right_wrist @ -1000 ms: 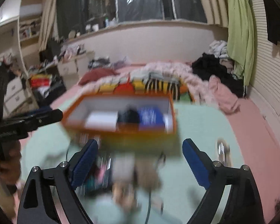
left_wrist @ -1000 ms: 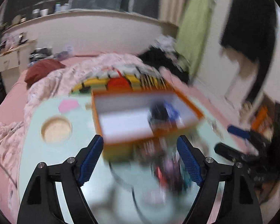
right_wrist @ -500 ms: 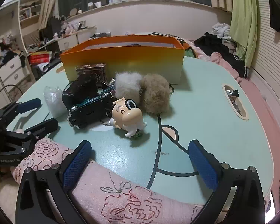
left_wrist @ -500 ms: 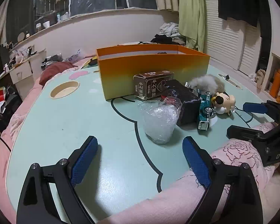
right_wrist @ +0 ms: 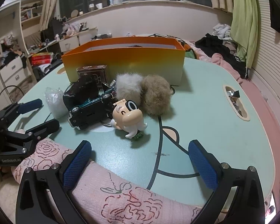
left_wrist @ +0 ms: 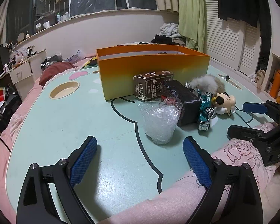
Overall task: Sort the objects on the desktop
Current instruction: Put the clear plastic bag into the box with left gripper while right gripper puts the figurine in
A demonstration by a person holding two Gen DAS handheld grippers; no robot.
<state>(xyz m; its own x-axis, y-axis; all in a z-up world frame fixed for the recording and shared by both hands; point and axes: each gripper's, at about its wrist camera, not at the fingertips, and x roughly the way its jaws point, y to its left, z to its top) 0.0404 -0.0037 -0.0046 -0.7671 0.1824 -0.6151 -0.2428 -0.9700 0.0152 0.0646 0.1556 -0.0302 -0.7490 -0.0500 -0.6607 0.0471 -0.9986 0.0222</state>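
While both grippers gape empty, left gripper (left_wrist: 140,158), right gripper (right_wrist: 140,160), glossy orange box (right_wrist: 125,63), fluffy pompoms (right_wrist: 141,91), crinkled plastic (left_wrist: 159,121).

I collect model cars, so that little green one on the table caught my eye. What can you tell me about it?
The toy car is dark teal with chrome wheels and grille, looks like die-cast metal, vintage style. It sits upright on the table, wedged between the black box and the cartoon figurine, touching both.

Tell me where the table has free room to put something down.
The table is bare left of the box, around the round hole, and, in the right view, right of the fur balls up to the slot. Before the box it is crowded.
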